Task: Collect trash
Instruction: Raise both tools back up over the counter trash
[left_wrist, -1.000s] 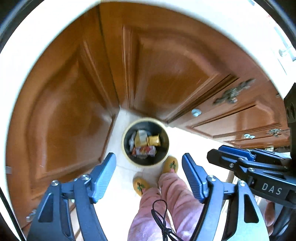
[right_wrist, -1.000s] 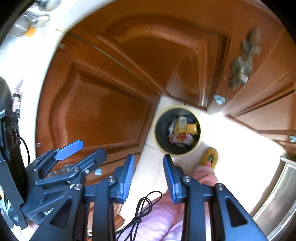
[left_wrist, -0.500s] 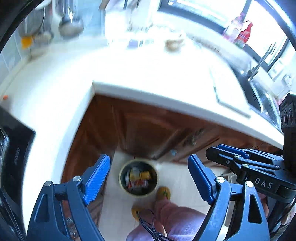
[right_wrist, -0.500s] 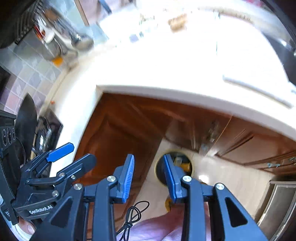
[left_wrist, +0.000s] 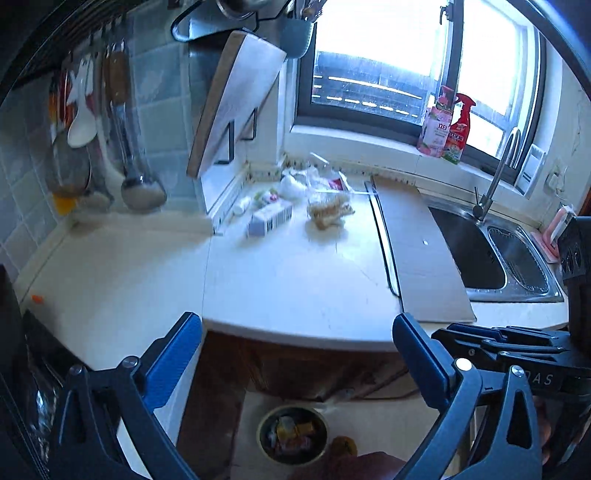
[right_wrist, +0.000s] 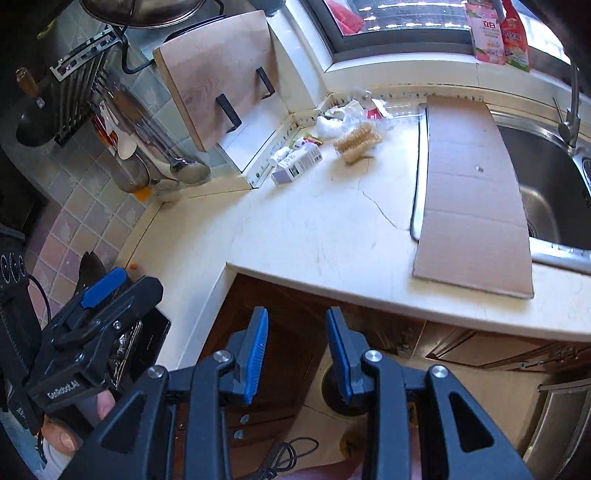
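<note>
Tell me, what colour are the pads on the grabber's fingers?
Blue. The finger pads sit on black arms, clearest in the right wrist view.

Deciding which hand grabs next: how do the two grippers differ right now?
The left gripper has its jaws spread wide, having just been opening; the right gripper keeps a narrow gap. Both are empty, blue-padded and hang over the counter edge, aimed toward the trash pile.

Right gripper (right_wrist: 297, 354) partly hides the trash bin (right_wrist: 332, 398)
</note>
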